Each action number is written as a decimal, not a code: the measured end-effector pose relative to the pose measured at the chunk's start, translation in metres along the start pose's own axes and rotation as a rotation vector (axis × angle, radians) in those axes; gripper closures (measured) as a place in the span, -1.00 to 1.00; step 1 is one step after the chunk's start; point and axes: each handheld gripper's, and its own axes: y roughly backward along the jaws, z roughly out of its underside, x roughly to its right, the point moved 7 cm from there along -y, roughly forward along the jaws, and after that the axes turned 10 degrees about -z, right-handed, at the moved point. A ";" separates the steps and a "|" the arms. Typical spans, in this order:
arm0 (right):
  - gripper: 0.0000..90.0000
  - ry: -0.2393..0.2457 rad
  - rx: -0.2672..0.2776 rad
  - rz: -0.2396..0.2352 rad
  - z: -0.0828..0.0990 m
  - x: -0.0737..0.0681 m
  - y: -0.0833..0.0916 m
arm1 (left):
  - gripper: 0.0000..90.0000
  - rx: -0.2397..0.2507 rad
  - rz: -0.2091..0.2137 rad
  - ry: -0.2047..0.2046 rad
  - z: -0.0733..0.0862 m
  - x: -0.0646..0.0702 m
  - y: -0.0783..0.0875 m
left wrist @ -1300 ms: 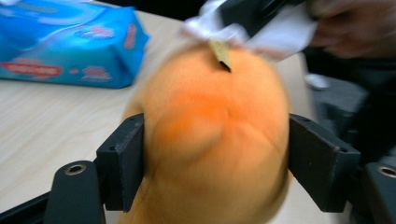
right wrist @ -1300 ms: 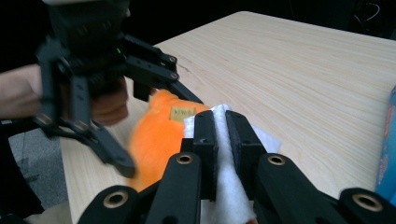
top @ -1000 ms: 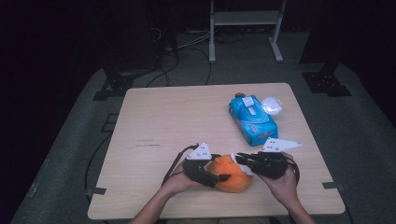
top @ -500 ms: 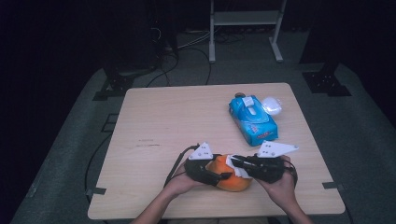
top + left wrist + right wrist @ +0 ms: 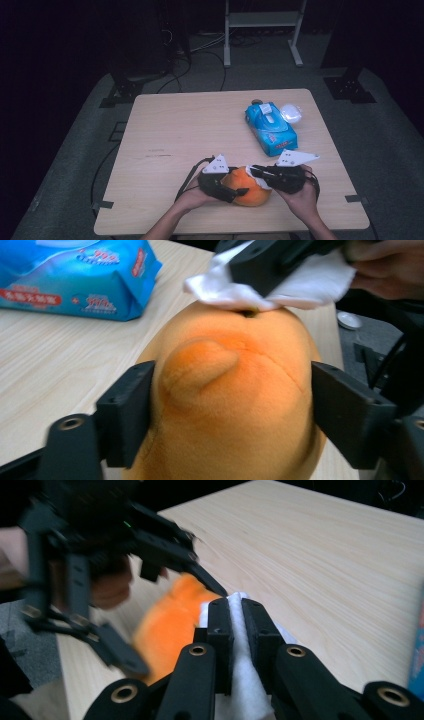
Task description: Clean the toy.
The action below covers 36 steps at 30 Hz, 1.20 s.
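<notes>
Near the table's front edge, an orange plush toy is braced by the left gripper while a white wipe, pinched tight in the right gripper, is pressed to its top. Left jaws have just been opening w/ the toy between them; both pads appear against its sides, so it is judged held. Versus a sec. ago, the wipe has been carried further onto the toy, so wiping is judged underway. A blue wipes pack lies well apart, farther back.
</notes>
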 end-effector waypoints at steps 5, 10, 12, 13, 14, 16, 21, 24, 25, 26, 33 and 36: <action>0.83 -0.032 0.001 -0.025 0.006 0.004 0.004 | -0.91 0.042 0.027 0.003 0.004 -0.007 -0.008; 0.83 -0.040 -0.001 -0.037 0.007 0.005 0.003 | -0.84 0.073 0.078 0.008 0.012 -0.006 -0.012; 0.83 -0.054 0.008 -0.042 0.008 0.008 0.003 | -0.63 0.069 0.059 0.003 0.010 -0.006 -0.009; 0.83 -0.068 0.018 -0.041 0.007 0.010 0.004 | -0.51 0.067 0.044 0.002 0.008 -0.007 -0.008; 0.83 -0.078 0.029 -0.038 0.006 0.011 0.005 | -0.45 0.065 0.032 0.006 0.005 -0.007 -0.007; 0.83 -0.068 0.053 -0.012 0.001 0.010 0.008 | -0.38 0.058 0.012 0.021 0.000 -0.006 -0.006; 0.84 0.028 0.051 -0.024 -0.011 -0.012 0.000 | -0.33 0.038 -0.047 -0.022 -0.005 0.004 -0.009; 0.84 0.034 0.055 -0.011 -0.011 -0.007 0.003 | -0.29 0.053 -0.047 0.013 -0.008 0.002 -0.005; 0.84 0.019 0.053 0.001 -0.009 -0.003 0.006 | -0.29 0.054 -0.052 0.010 -0.010 0.001 -0.004; 0.84 0.001 0.055 0.006 -0.007 0.002 0.008 | -0.29 0.058 -0.056 0.010 -0.011 0.000 -0.002; 0.84 0.023 0.089 -0.026 -0.017 -0.013 0.010 | -0.30 0.049 -0.084 0.009 -0.018 0.004 0.001; 0.84 0.039 0.063 -0.006 -0.015 -0.012 0.005 | -0.32 0.036 -0.093 0.014 -0.014 0.003 0.000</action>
